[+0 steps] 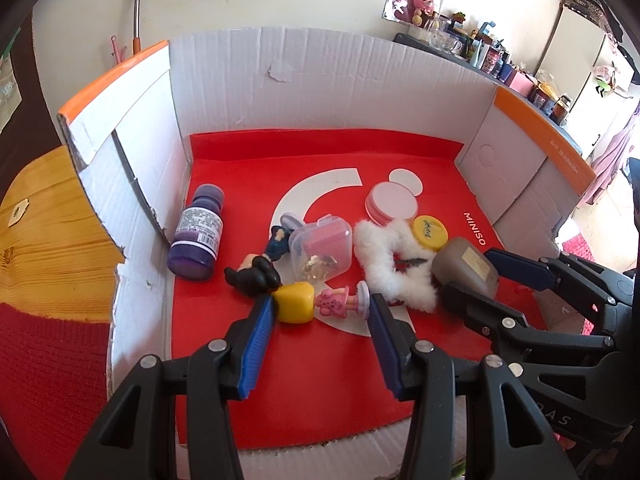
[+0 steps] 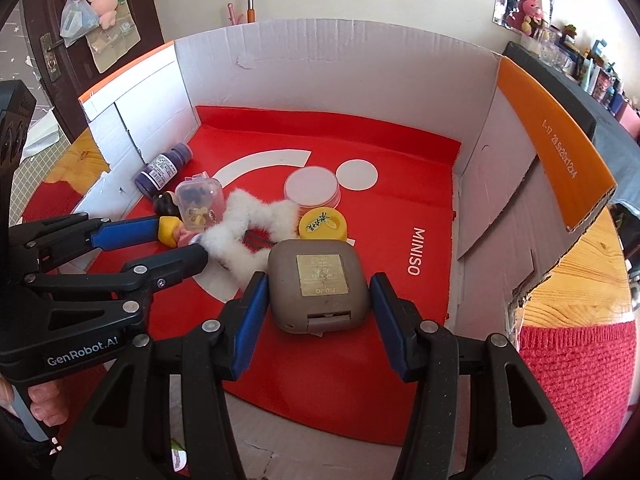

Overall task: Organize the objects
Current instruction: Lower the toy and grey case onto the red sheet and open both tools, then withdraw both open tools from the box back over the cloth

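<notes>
1. Open white cardboard box (image 2: 320,64) with orange-edged flaps and a red floor sheet (image 2: 400,184) printed "MINISO", resting on a wooden tabletop (image 2: 576,276).
2. Left gripper (image 1: 316,312) reaching in from the box's near edge, jaws apart, straddling a small pink figurine with a yellow block head (image 1: 316,300); pads just beside it, contact impossible to tell.
3. Right gripper (image 2: 316,300), jaws apart, flanking a grey rounded-square case with a gold label (image 2: 318,286) near the floor's middle (narrow gaps on both sides).
4. White fluffy scrunchie (image 1: 394,264) between figurine and case.
5. Purple labelled bottle (image 1: 198,232) lying by the left wall.
6. Clear lidded plastic box (image 1: 320,246), black-haired figurine (image 1: 256,274), pink round tin (image 1: 392,202) and yellow round lid (image 1: 430,232) clustered mid-floor.
</notes>
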`<state>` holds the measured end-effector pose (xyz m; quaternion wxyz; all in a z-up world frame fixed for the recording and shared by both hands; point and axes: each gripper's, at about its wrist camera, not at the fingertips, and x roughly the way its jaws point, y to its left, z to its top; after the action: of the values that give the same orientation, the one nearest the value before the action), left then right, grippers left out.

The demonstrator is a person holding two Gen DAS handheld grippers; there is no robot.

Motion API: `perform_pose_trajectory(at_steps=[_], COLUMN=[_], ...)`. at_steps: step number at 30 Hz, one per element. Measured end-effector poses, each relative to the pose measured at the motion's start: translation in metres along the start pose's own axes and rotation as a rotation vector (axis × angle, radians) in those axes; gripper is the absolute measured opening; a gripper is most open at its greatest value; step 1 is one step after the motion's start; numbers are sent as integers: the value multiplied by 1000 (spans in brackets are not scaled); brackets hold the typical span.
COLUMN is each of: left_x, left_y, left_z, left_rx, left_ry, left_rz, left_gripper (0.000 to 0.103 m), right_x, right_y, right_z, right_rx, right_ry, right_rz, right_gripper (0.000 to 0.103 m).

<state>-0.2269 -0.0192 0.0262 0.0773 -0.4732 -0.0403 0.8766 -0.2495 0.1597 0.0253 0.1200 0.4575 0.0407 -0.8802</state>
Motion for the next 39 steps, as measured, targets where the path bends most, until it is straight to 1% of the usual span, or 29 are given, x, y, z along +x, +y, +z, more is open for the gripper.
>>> perform_pose_trajectory(at_steps=[16, 19, 21, 28, 32, 37, 39], left_x=[0, 0, -2, -8, -12, -19, -24], left_y=[0, 0, -1, -1, 0, -3, -3], left_z=[1, 1, 1, 0, -2, -4, -5], left_rx=[-1, 0, 3, 4, 1, 5, 4], left_ry=[1, -2, -8, -27, -35, -51, -64], left_rz=[0, 4, 6, 22, 25, 37, 44], left_gripper=[51, 53, 57, 62, 66, 67, 71], right_x=[0, -1, -1, -7, -12, -19, -23], right_y=[-2, -2, -2, 1, 1, 3, 4], right_z=[0, -1, -1, -2, -3, -7, -8], right_rx=[15, 16, 15, 8, 9, 7, 8], right_ry=[-8, -10, -11, -25, -33, -41, -48], right_rz=[20, 24, 24, 21, 17, 17, 15], right_gripper=[51, 51, 51, 53, 57, 60, 63])
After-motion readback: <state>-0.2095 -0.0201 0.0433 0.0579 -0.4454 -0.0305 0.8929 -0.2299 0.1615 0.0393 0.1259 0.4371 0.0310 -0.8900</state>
